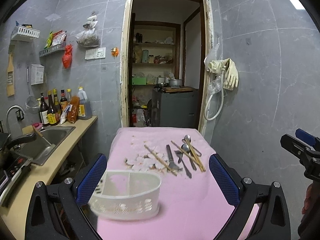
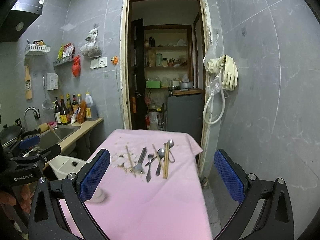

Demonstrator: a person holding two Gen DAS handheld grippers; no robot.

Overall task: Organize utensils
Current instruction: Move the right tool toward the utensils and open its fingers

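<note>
A pink-covered table (image 1: 190, 200) holds a pile of utensils at its far end: wooden chopsticks (image 1: 160, 160), a flat metal scraper (image 1: 171, 158), a fork (image 1: 183, 160) and two spoons (image 1: 187, 140). The pile also shows in the right wrist view (image 2: 158, 158). A white slotted utensil caddy (image 1: 128, 195) with two compartments stands empty at the near left. My left gripper (image 1: 158, 174) is open just above and around the caddy. My right gripper (image 2: 162, 173) is open and empty, hovering before the utensils.
A counter with a sink (image 1: 46, 140), tap and sauce bottles (image 1: 60, 108) runs along the left. A doorway (image 1: 166, 60) to a pantry lies behind the table. Rubber gloves and a hose (image 1: 222, 80) hang on the right wall. A white stool (image 2: 66, 166) stands left of the table.
</note>
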